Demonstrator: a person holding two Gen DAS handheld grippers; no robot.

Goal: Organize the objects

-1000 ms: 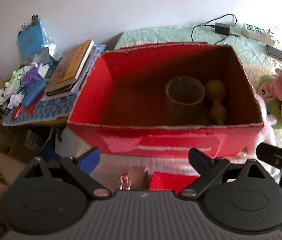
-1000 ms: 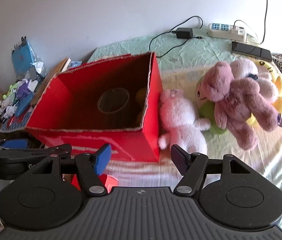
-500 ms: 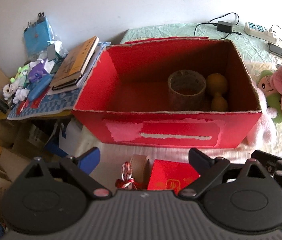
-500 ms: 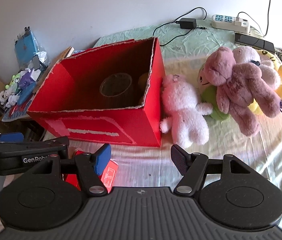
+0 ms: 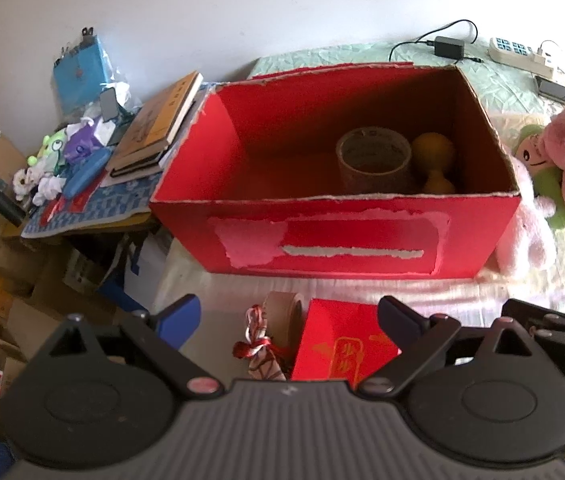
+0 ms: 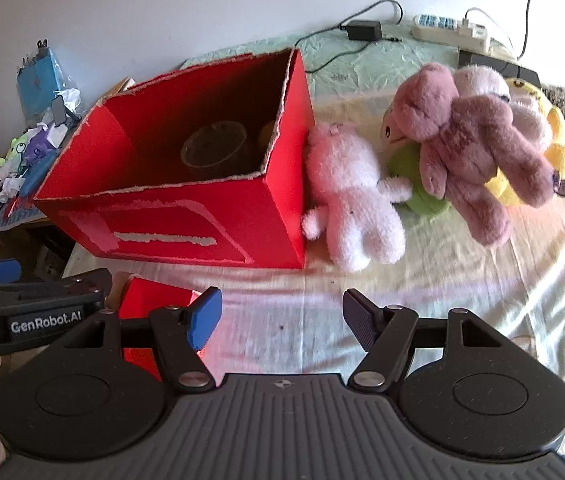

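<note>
A big open red cardboard box (image 5: pixel 334 236) (image 6: pixel 186 224) stands on the bed. Inside it are a roll of tape (image 5: pixel 374 164) and a yellow gourd-shaped toy (image 5: pixel 434 160). In front of the box lie a small red box (image 5: pixel 342 344) (image 6: pixel 150 304), a brown tape roll (image 5: pixel 282 316) and a red-and-white tasselled pouch (image 5: pixel 260 350). My left gripper (image 5: pixel 288 316) is open and empty just above these. My right gripper (image 6: pixel 282 314) is open and empty over bare sheet, to the right of the small red box.
Plush toys lie right of the box: a white-pink one (image 6: pixel 354 200), a mauve bear (image 6: pixel 470 148), a green one (image 6: pixel 414 176) and a yellow one (image 6: pixel 554 152). A power strip (image 6: pixel 450 32) and charger (image 6: pixel 362 30) lie at the back. A cluttered side table with books (image 5: pixel 158 120) stands left.
Both grippers have pulled back from the big box and risen slightly. The small red box, tape roll and pouch have come into view under the left gripper. Both stay open.
</note>
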